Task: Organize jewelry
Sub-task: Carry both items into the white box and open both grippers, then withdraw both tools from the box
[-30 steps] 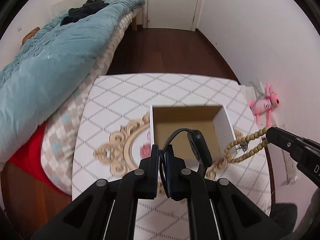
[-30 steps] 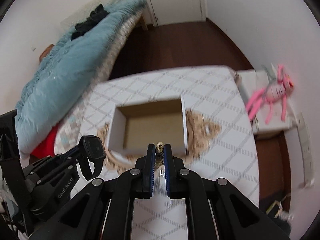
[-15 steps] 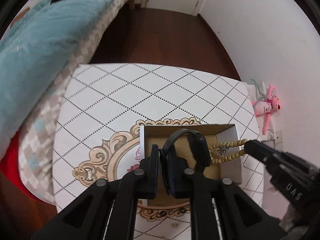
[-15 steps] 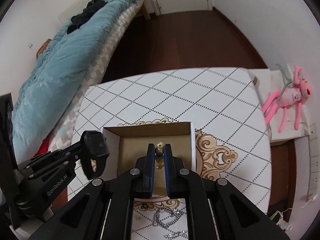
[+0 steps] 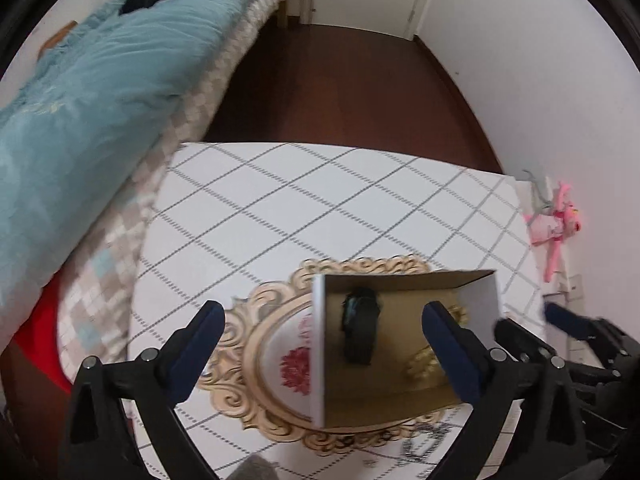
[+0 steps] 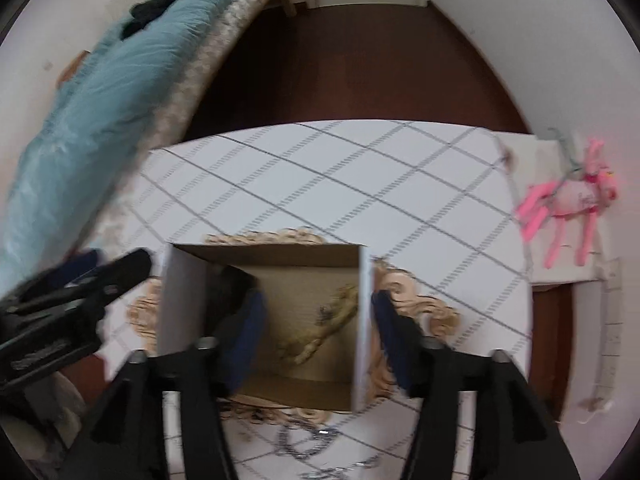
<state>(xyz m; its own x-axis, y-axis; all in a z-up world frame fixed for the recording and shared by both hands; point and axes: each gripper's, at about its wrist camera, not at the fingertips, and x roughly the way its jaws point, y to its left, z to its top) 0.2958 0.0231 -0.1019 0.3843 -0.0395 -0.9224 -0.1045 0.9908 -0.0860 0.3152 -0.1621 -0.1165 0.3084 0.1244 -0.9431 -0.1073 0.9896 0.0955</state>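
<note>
An open cardboard box (image 5: pixel 320 344) (image 6: pixel 184 296) stands on the patterned table. A black watch (image 5: pixel 359 326) lies inside at the box's left, partly hidden in the right wrist view (image 6: pixel 228 292). A beige bead bracelet (image 6: pixel 324 330) lies inside at the right, also in the left wrist view (image 5: pixel 424 364). My left gripper (image 5: pixel 320 328) is open and empty above the box. My right gripper (image 6: pixel 316 320) is open and empty, one finger inside the box and one outside its right wall.
Silver chains (image 6: pixel 308 444) lie on the table (image 5: pixel 320 208) in front of the box, also in the left wrist view (image 5: pixel 420 446). A bed with a blue quilt (image 5: pixel 100 92) borders the table's left. A pink plush toy (image 6: pixel 568 200) lies to the right.
Both grippers opened. The watch dropped from the left gripper and the bead bracelet from the right gripper; both now lie in the box.
</note>
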